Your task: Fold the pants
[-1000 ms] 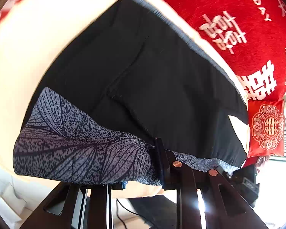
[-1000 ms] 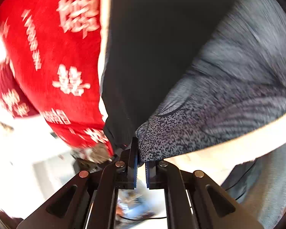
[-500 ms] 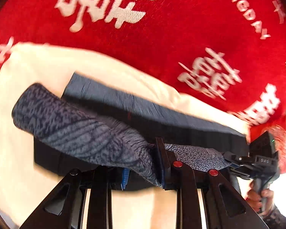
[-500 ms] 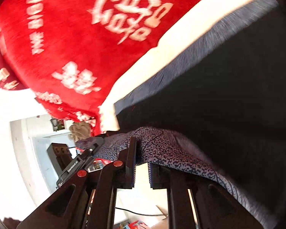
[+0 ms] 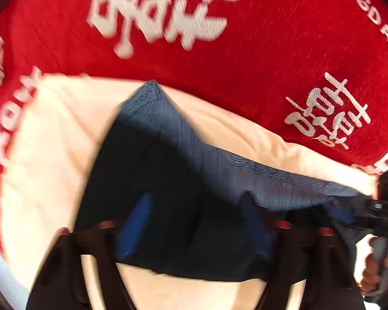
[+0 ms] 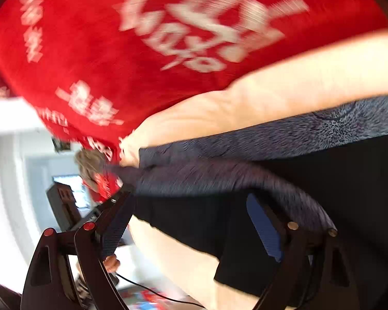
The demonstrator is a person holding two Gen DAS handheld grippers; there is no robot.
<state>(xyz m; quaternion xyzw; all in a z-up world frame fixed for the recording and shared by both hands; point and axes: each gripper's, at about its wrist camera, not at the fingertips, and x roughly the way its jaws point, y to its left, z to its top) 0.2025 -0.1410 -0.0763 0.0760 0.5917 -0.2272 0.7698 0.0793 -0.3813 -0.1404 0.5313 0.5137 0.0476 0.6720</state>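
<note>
The dark pants lie folded on a cream sheet, with a ribbed blue-grey band along their far edge. My left gripper is open just over the dark cloth, with nothing between its blue pads. In the right wrist view the pants show a grey speckled part along the top. My right gripper is open wide. Speckled cloth drapes over its right finger. Both views are blurred.
A red blanket with white characters covers the bed behind the sheet and also shows in the right wrist view. The other hand-held gripper shows at the right edge. A room with a cable lies beyond the bed edge.
Both grippers carried the speckled end over the dark part and then opened. The cloth now lies down on the pants and the left gripper is empty.
</note>
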